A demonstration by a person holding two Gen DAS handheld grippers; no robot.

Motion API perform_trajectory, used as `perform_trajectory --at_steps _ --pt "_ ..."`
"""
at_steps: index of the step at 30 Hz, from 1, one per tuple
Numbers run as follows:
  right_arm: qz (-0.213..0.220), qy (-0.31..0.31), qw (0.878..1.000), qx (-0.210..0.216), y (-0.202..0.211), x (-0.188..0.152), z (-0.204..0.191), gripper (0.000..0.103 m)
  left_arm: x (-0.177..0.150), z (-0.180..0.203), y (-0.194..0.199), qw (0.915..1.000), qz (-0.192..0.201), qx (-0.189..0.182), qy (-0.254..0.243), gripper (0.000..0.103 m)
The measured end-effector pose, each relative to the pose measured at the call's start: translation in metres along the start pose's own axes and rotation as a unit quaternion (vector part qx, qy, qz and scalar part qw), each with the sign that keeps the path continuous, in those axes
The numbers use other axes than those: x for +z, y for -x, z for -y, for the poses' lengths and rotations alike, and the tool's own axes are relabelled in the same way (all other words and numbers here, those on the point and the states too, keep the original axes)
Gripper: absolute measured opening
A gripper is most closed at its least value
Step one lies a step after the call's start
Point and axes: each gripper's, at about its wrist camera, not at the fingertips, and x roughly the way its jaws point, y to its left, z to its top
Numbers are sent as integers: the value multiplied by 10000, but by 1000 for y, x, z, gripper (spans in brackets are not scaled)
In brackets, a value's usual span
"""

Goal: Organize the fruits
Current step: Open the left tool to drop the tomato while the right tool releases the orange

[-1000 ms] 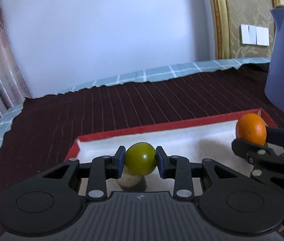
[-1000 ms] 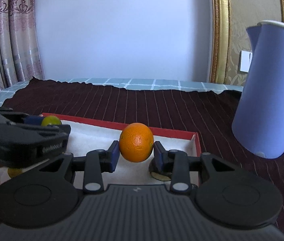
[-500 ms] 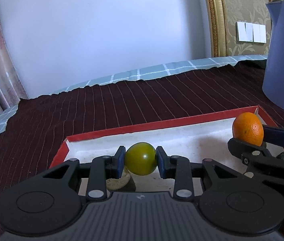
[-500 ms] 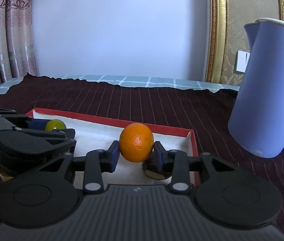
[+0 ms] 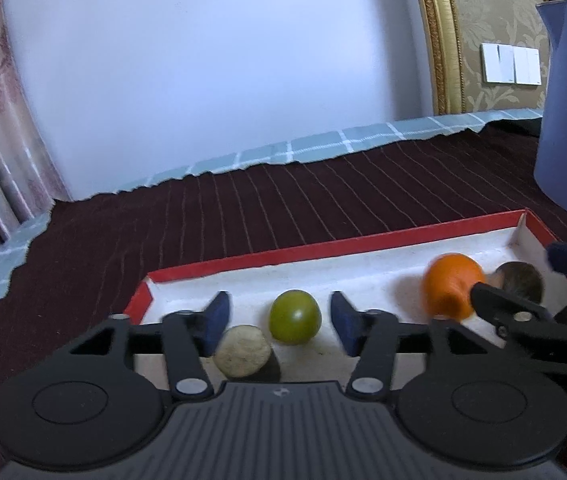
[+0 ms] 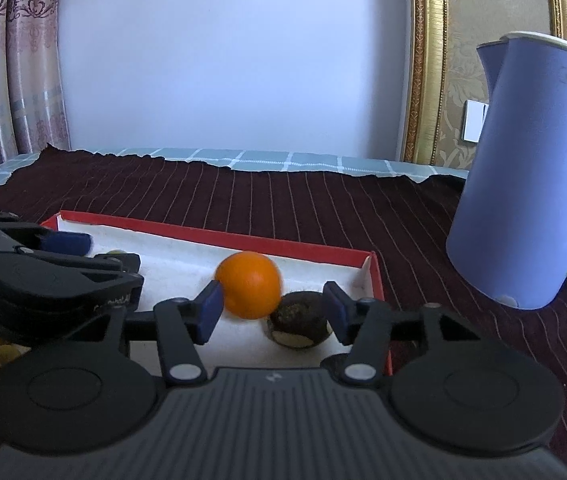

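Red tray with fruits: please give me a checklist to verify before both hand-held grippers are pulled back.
1. Left hand-held gripper jaws have just been opening, pads clear of the green fruit: ok.
2. Right hand-held gripper jaws have just been opening, orange free: cannot tell, the left pad looks very close.
3. Both fruits inside the red tray: ok.
4. Orange at rest: cannot tell, it looks blurred.
5. Dark round fruit away from the right pad: cannot tell.
6. Blue kettle outside the tray: ok.
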Motion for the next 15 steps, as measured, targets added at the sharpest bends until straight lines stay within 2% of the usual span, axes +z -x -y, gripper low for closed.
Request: perform_trajectory --at_steps 1,4,9,11,15 --pt "31 0 10000 -46 1 -1 1 60 0 -1 1 10000 29 42 5 69" --pt "106 -31 9999 -81 4 -2 3 69 0 -4 4 10000 58 79 -1 69" --pt "114 101 9999 -81 6 -6 -2 70 -5 -8 11 10000 -4 92 -1 70" --pt "154 141 9997 -107 7 -7 -3 75 -9 -11 14 9999 -47 117 8 70" --pt "173 102 9998 -97 9 -8 -2 76 -16 -20 22 9998 -98 169 100 70"
